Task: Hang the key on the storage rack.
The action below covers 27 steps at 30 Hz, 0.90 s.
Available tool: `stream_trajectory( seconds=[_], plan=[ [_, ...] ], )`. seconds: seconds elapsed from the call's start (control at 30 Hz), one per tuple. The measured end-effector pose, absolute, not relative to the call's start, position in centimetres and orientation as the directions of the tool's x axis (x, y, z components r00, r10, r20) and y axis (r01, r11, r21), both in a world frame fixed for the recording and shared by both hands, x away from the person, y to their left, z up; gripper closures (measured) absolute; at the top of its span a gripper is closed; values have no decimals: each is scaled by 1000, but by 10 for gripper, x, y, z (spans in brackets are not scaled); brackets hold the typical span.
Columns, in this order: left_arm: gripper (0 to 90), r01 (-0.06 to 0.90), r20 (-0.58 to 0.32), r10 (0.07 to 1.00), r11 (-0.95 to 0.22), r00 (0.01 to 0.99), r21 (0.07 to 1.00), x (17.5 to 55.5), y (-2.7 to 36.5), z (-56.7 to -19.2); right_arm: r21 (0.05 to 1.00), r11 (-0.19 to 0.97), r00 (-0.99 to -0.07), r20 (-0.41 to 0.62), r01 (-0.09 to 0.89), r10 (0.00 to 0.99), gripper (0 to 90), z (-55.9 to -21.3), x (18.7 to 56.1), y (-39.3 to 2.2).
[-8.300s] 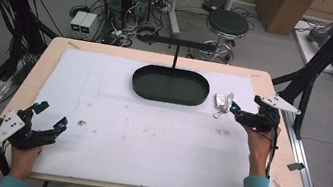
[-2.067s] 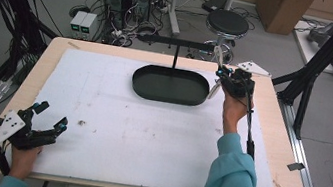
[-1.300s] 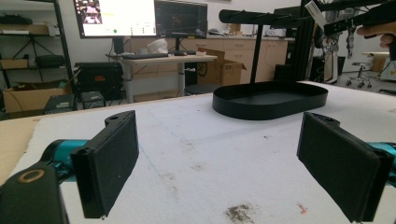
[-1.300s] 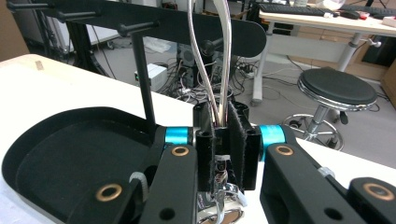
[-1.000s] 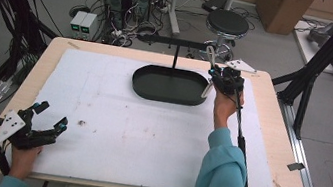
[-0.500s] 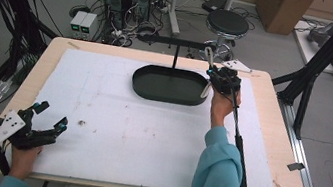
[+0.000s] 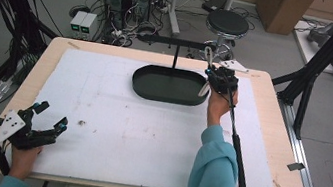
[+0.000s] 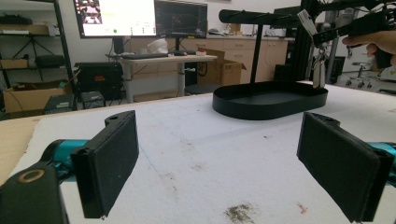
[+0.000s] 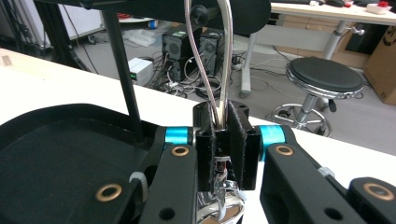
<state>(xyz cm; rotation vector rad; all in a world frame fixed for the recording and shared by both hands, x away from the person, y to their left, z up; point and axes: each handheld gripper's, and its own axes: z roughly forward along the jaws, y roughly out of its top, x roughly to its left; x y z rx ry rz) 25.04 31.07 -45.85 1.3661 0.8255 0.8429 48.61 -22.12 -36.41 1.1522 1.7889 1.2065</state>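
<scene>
Beside the black tray (image 7: 170, 85), the right hand-held gripper (image 7: 220, 76) pinches a silver wire loop (image 9: 219, 56) rising between its jaws.

Even, bright overhead room light gives soft shadows on the white bench (image 7: 147, 136), with slightly soft focus throughout.

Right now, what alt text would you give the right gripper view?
The right gripper is shut on a thin metal loop that rises to the black bar of a stand. A black tray lies at left; a stool and computers stand on the floor behind.
</scene>
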Motion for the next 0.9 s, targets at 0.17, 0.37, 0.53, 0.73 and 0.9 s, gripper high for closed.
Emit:
stream_trajectory(
  seconds=[0.17,0.37,0.53,0.73,0.9],
  plan=[
    [132,-28,-10,881,26,473,999,250,311,-458,940,170,-364,-54,295,930,821,-364,488,-219],
    [132,-27,-8,881,24,473,999,250,311,-458,941,146,-344,-33,307,938,822,-364,489,-213],
    [132,-26,-11,881,26,473,999,250,311,-458,937,141,-336,-27,320,942,821,-366,491,-213],
    [132,-27,-10,881,26,473,999,250,311,-458,925,149,-342,-23,349,940,820,-369,494,-215],
    [132,-27,-11,881,26,472,999,250,311,-458,919,158,-360,-19,362,933,809,-371,496,-216]
  ],
)
